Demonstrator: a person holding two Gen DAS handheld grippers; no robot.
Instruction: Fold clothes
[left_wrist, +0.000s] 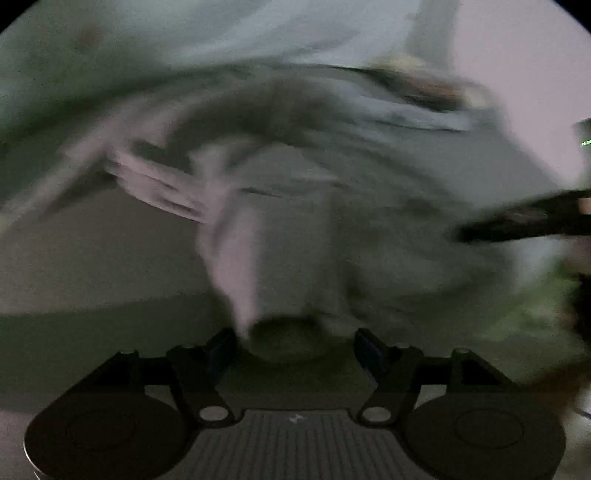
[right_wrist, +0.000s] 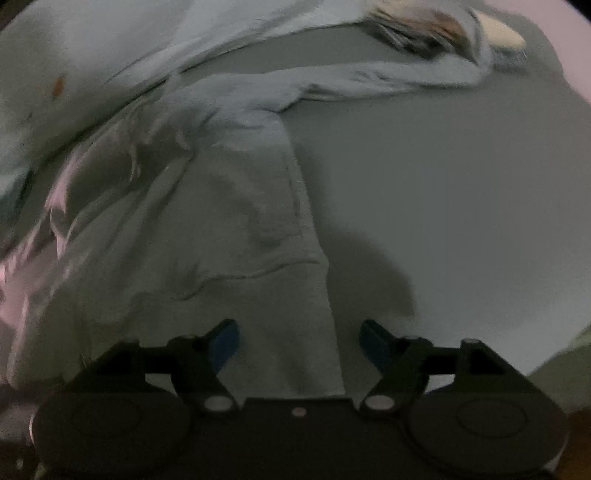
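— What surface is seen under everything?

— A dim, flat grey surface (right_wrist: 424, 177) is seen, lit poorly; whether it is a bed or a table cannot be told. A pale wall (left_wrist: 517, 55) is made out at the upper right of the left wrist view.

— Where is the clothing found?

— A pale grey garment (right_wrist: 207, 206) is spread on that surface, occupying the left and middle of the right wrist view. A straight seamed edge is seen running down its right side, and a long narrow part, likely a sleeve, is stretched from its top toward the upper right. In the left wrist view the same garment (left_wrist: 295, 229) is smeared by blur, with a pinkish fold at its left.

— How are the jaws held?

— The right gripper (right_wrist: 299, 339) is pointed down over the garment's lower edge with its jaws spread; cloth is seen below the gap, but no pinching is shown. The left gripper (left_wrist: 295, 347) is likewise held with jaws spread, a hump of cloth lying just ahead of the gap, nothing being pressed between the pads.

— What else is visible?

— A striped, mixed-colour bundle (right_wrist: 417, 26) is seen near the far end of the sleeve. A dark blurred object (left_wrist: 524, 218) is seen reaching in from the right of the left wrist view; what it is cannot be told.
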